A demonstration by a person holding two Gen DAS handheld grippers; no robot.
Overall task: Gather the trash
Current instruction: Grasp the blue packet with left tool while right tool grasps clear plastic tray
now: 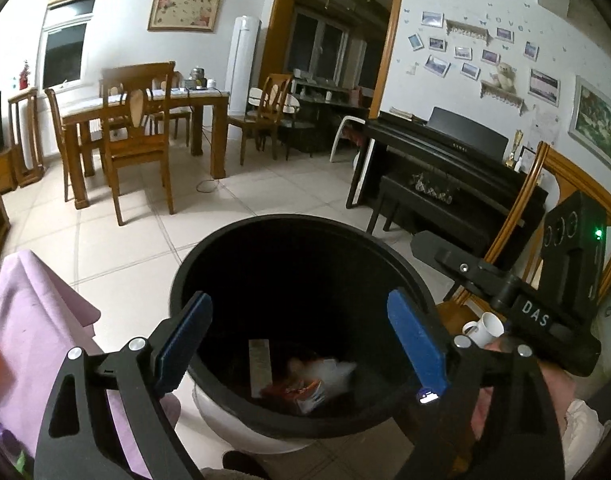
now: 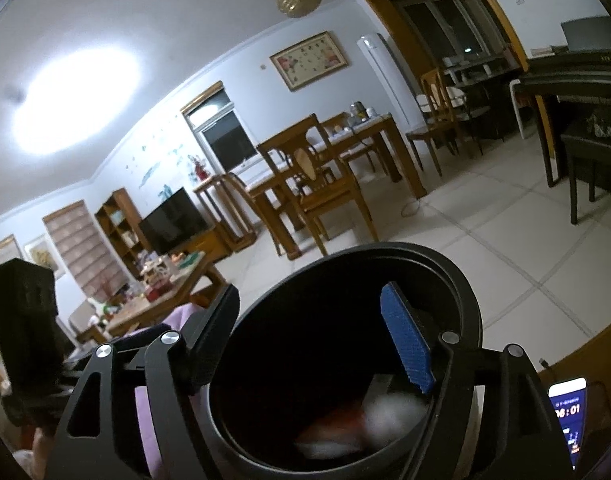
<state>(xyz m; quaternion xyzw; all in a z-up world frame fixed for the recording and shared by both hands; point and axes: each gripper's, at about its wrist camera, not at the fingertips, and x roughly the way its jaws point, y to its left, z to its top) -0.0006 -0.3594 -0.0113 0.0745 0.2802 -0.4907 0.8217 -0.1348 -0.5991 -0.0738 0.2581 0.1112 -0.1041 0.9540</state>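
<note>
The black trash bin (image 1: 297, 320) sits low in the middle of both views, with a white tissue (image 1: 329, 368) and an orange wrapper (image 1: 301, 394) at its bottom. The left gripper (image 1: 305, 344) is wide open above it, holding nothing. The right gripper (image 2: 317, 344) is wide open too. A piano (image 1: 445, 168) stands at right.

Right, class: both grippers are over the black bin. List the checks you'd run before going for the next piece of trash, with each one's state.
1. Left gripper open, nothing held: ok.
2. Right gripper open, nothing held: ok.
3. Trash lying inside the bin: ok.
4. Bin upright: ok.
5. Room left in the bin: ok.
6. Next piece of trash located: cannot tell.
</note>
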